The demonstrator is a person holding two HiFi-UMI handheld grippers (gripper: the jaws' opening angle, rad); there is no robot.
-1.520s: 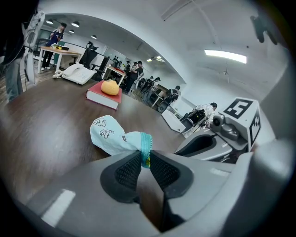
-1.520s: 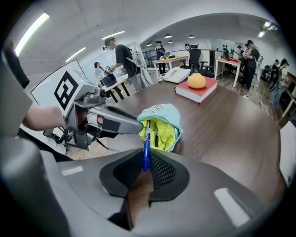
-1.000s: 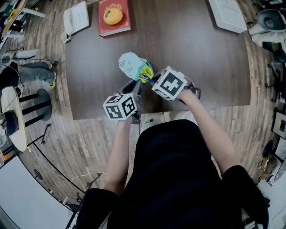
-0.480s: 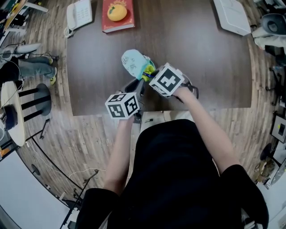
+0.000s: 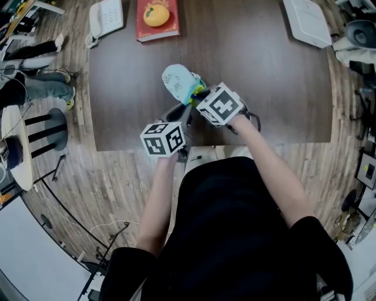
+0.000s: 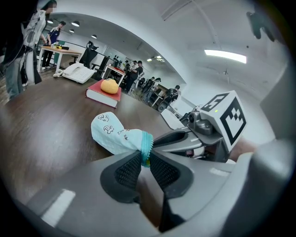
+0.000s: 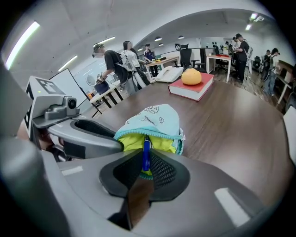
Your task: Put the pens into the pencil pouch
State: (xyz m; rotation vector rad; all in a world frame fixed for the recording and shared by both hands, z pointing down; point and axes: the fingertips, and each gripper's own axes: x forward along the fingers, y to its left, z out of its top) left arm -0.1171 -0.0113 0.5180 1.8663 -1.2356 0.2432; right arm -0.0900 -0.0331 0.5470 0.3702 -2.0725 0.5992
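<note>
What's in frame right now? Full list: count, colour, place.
pencil pouch: 1, light blue with yellow lining, table centre, mouth open
pen: 1, blue, tip at the pouch mouth
book: 1, red, table's far edge
round fruit-like thing: 1, orange-yellow, on the book
desk phone: 1, white, far left corner
flat panel: 1, white, far right corner
table: 1, dark brown
left gripper: 1, grey, shut on the pouch's rim
right gripper: 1, grey, shut on the pen
</note>
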